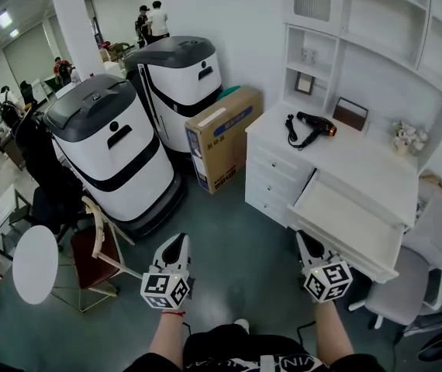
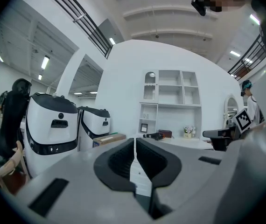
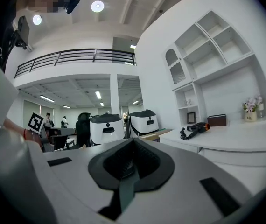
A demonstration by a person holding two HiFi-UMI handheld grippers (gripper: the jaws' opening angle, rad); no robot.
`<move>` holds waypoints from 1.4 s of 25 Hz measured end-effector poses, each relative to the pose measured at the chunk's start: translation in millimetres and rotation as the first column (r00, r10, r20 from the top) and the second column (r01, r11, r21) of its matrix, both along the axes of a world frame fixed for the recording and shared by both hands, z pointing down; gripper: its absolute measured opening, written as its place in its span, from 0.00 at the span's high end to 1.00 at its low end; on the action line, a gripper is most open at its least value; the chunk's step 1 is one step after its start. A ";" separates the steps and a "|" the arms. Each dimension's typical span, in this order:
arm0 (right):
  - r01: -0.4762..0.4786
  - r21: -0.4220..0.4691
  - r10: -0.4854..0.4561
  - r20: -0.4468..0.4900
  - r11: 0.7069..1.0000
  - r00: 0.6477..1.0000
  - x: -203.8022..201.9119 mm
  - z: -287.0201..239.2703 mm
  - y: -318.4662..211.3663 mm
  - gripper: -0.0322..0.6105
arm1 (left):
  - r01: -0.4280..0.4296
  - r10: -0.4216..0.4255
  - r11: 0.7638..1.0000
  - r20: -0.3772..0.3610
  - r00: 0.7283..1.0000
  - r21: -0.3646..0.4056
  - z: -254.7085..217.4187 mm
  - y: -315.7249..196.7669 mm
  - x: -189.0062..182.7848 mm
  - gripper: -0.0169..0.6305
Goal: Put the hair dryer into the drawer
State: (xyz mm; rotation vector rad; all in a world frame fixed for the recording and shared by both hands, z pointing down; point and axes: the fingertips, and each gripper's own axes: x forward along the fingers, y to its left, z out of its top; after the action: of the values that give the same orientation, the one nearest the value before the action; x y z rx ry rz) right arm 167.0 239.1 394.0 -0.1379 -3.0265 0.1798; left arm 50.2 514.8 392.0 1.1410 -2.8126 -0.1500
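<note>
Head view looks down; gripper views face desk (image 1: 360, 161).

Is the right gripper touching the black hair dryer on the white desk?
Apart. In the head view the right gripper hangs shut over the floor, while the black hair dryer lies far off on the white desk top.

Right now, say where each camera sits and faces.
Head view: on the head, looking down at desk and hair dryer; forearms, left gripper, right gripper show.
Left gripper view: on that gripper, facing the desk over its shut jaws.
Right gripper view: the same, from the right gripper.
Shared: all show the hair dryer.
</note>
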 end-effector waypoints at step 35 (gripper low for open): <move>-0.168 -0.042 0.166 -0.054 0.985 0.985 -294.6 40.0 -149.5 0.95 | -0.132 0.132 0.991 -0.032 0.991 -0.024 27.4 -147.2 -318.2 0.94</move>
State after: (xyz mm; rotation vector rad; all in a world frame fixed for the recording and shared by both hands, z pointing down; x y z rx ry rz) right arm -127.6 89.5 434.0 0.1154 -2.9835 0.2636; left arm -268.1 367.6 419.4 1.3028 -2.6945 -0.1182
